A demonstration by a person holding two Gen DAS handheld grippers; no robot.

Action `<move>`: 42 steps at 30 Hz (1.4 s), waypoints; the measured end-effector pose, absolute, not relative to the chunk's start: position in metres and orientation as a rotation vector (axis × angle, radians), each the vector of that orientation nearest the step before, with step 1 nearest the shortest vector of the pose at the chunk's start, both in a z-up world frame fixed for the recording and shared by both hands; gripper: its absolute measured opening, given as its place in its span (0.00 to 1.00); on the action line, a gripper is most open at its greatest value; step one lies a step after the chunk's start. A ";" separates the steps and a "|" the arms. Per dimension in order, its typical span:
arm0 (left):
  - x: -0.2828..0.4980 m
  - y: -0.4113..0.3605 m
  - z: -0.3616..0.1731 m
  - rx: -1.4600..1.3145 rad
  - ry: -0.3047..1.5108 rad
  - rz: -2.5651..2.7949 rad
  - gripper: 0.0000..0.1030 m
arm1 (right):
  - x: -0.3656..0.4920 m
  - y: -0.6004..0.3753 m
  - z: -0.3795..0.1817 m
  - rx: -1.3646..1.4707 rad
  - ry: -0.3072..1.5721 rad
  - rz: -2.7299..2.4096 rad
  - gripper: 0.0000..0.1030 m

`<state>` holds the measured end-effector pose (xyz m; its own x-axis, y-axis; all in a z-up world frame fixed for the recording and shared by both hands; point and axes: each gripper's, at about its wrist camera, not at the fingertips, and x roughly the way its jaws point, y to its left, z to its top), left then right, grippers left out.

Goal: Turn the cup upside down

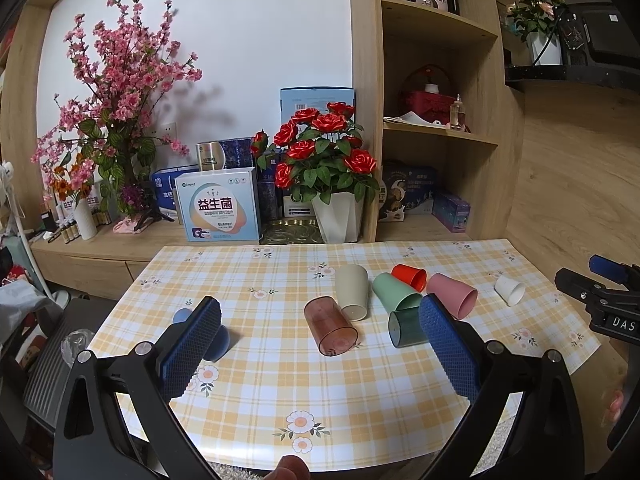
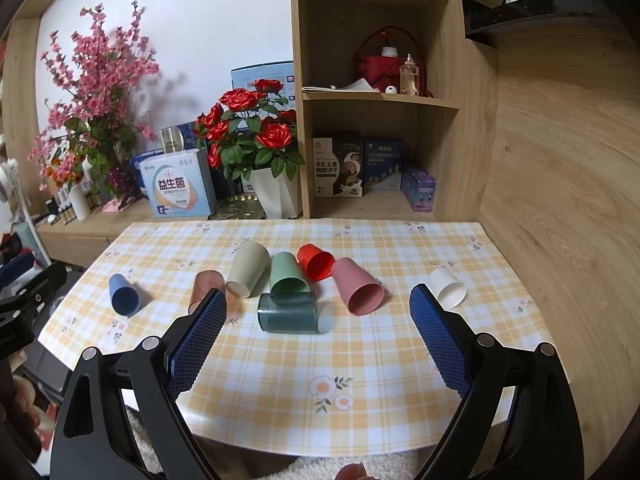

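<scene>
Table (image 2: 400, 360), yellow checked cloth, carries eight cups, all on their sides.

Left gripper (image 1: 320, 344): jaws wide apart, holding nothing, touching nothing, over the near edge. Its left pad overlaps the blue cup (image 1: 218, 344) in view; contact unlikely, cannot confirm.

Right gripper (image 2: 318, 332): jaws wide apart, holding nothing, over the near edge.

Cups, largest first. Clear dark green cup (image 2: 288, 313) lies crosswise at the middle of the table. Clear brown cup (image 1: 330, 326) left of it. Pink cup (image 2: 356, 286), pale green cup (image 2: 287, 274) and beige cup (image 2: 248, 266) lie just behind, mouths toward the near edge. Blue cup lies apart, toward the left edge. Red cup (image 2: 316, 261) sits behind the pink one. White cup (image 2: 448, 286) lies toward the right edge.
</scene>
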<state>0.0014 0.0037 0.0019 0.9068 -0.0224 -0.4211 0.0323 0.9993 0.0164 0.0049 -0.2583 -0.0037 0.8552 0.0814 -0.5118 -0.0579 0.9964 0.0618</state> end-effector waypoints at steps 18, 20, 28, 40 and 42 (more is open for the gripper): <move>0.000 0.008 0.000 0.015 0.435 -0.028 0.94 | 0.005 -0.258 -0.006 0.050 0.547 0.082 0.87; 0.001 0.008 0.000 0.013 0.436 -0.030 0.94 | 0.005 -0.258 -0.007 0.053 0.548 0.083 0.87; 0.004 0.010 -0.004 -0.013 0.443 -0.053 0.94 | 0.008 -0.262 -0.011 0.073 0.561 0.073 0.87; 0.036 0.036 -0.045 -0.006 0.502 -0.005 0.94 | 0.045 -0.278 -0.055 0.148 0.636 0.077 0.87; 0.045 0.051 -0.054 -0.031 0.535 0.014 0.94 | 0.054 -0.277 -0.066 0.146 0.658 0.070 0.87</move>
